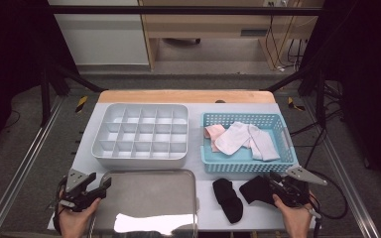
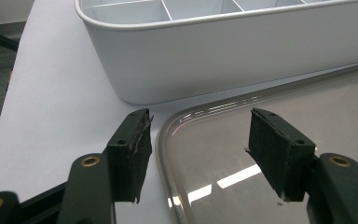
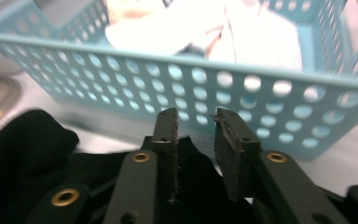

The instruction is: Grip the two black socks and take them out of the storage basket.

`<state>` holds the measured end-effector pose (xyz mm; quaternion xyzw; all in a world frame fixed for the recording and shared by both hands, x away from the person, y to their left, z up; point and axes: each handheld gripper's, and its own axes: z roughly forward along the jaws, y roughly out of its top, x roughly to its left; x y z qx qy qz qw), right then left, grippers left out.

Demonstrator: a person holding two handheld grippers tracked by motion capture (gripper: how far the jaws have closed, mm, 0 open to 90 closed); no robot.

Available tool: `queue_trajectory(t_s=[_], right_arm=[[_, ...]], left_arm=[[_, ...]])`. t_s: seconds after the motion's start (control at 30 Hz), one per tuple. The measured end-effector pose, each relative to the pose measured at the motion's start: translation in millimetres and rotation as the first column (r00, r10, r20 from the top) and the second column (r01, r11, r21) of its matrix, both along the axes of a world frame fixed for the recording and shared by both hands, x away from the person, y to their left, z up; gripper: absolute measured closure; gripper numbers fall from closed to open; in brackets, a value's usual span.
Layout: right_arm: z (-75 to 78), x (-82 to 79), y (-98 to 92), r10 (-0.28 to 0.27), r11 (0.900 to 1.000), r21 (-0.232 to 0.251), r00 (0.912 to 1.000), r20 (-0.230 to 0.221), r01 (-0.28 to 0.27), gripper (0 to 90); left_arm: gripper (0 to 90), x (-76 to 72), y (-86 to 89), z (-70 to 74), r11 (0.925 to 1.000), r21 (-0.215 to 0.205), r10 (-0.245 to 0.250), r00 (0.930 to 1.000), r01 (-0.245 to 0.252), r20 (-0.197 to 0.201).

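Release step: right gripper [image 1: 272,184] rests low on the black sock [image 1: 254,189] on the table, just before the blue basket [image 1: 248,167] — jaws slightly apart, nothing pinched. Left gripper [image 1: 101,186] idles open by the metal tray [image 1: 149,178]. Next, probably, a regrasp — to straighten the sock.

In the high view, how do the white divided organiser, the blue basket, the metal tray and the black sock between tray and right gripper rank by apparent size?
1. white divided organiser and metal tray: look alike, tray partly cut off
2. blue basket
3. black sock
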<state>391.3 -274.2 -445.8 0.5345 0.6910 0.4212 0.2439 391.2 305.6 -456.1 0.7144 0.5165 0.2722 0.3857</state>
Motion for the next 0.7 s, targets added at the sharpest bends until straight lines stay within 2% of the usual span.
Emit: queue_trajectory(t_s=[0.03, 0.07, 0.17, 0.2, 0.23, 0.27, 0.47, 0.6, 0.7], right_arm=[[5.6, -2.4, 2.5, 0.008, 1.000, 0.009, 0.9998, 0.019, -0.008, 65.3], [5.6, -2.4, 2.5, 0.008, 1.000, 0.009, 0.9998, 0.019, -0.008, 65.3], [16.6, -7.8, 13.8, 0.059, 0.998, 0.020, 0.9965, 0.059, -0.061, 64.6], [16.6, -7.8, 13.8, 0.059, 0.998, 0.020, 0.9965, 0.059, -0.061, 64.6], [20.8, -9.9, 22.5, 0.101, 0.994, 0.025, 0.9925, 0.068, -0.103, 64.5], [20.8, -9.9, 22.5, 0.101, 0.994, 0.025, 0.9925, 0.068, -0.103, 64.5], [25.7, -14.7, 53.0, 0.222, 0.972, 0.061, 0.9720, 0.076, -0.227, 63.9], [21.9, -15.0, 70.9, 0.285, 0.956, 0.054, 0.9568, 0.059, -0.288, 62.7], [16.0, -13.5, 79.6, 0.310, 0.949, 0.044, 0.9501, 0.036, -0.311, 62.2]], left_arm=[[38.1, -0.2, 0.4, 1.0, 1.0000, 0.001, -0.002, 1.0000, 0.002, 0.005], [38.1, -0.2, 0.4, 1.0, 1.0000, 0.001, -0.002, 1.0000, 0.002, 0.005], [38.1, -0.6, 0.5, 2.0, 1.0000, -0.009, 0.000, 1.0000, 0.000, 0.009], [38.1, -0.6, 0.5, 2.0, 1.0000, -0.009, 0.000, 1.0000, 0.000, 0.009], [38.1, -0.4, 0.4, 1.9, 1.0000, -0.006, -0.001, 1.0000, 0.002, 0.008], [38.1, -0.4, 0.4, 1.9, 1.0000, -0.006, -0.001, 1.0000, 0.002, 0.008], [38.4, -2.0, 0.3, 3.2, 0.9998, -0.020, 0.001, 0.9999, -0.001, 0.015], [39.4, -1.9, -0.7, 3.7, 0.9997, -0.024, -0.002, 0.9998, 0.002, 0.018], [40.4, -2.1, -1.5, 4.6, 0.9997, -0.025, -0.004, 0.9998, 0.005, 0.022]])
